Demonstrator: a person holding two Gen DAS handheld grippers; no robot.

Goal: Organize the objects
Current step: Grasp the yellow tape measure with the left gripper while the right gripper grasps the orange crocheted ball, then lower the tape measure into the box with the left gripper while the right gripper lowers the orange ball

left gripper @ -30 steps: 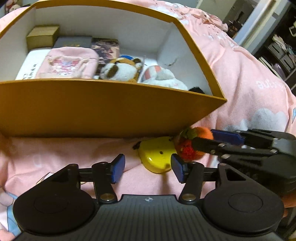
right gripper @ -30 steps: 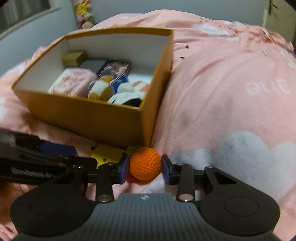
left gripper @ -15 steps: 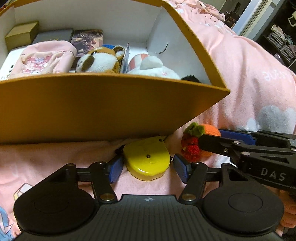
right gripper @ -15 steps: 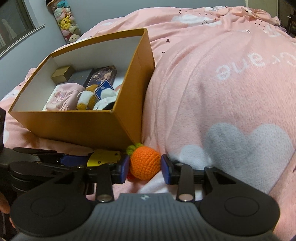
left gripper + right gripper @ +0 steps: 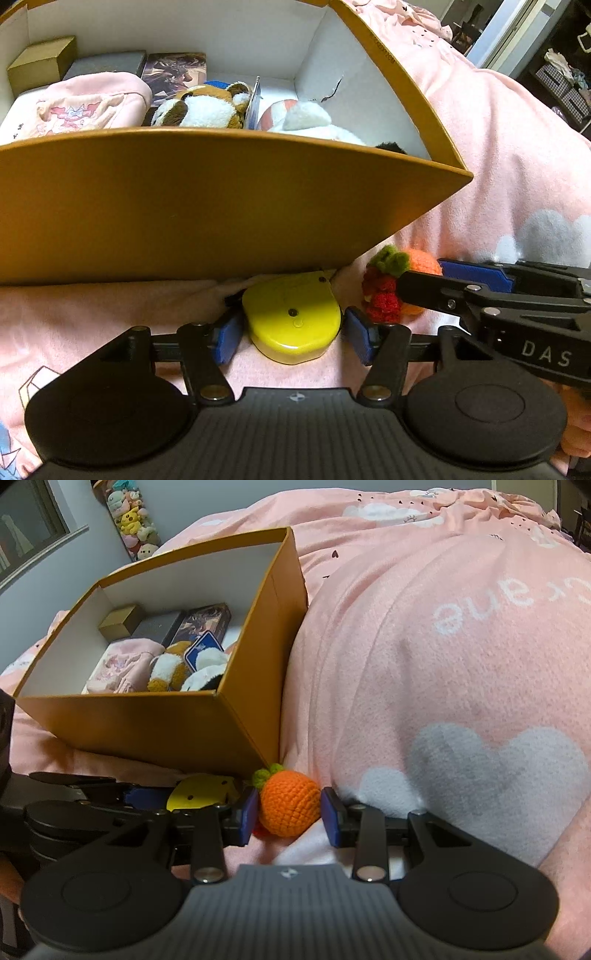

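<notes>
- On the pink blanket, just in front of the orange cardboard box, lie a yellow plastic case and a crocheted orange with a green leaf tuft.
- The left gripper has its blue pads on either side of the yellow plastic case; a thin gap shows at each side, so the jaws are spread about as wide as the case and not pressing it.
- The right gripper brackets the crocheted orange, its left pad against the yarn and a slim gap at the right pad; whether it truly grips I cannot tell.
- From the left wrist view, the right gripper reaches in from the right, with a red crocheted piece showing beside the orange at its tip.
- Inside the box sit a pink pouch, a brown-and-white plush, a white plush, a small gold box and flat dark boxes at the back.
- The case lies close to the box's near wall, the orange by its corner.
</notes>
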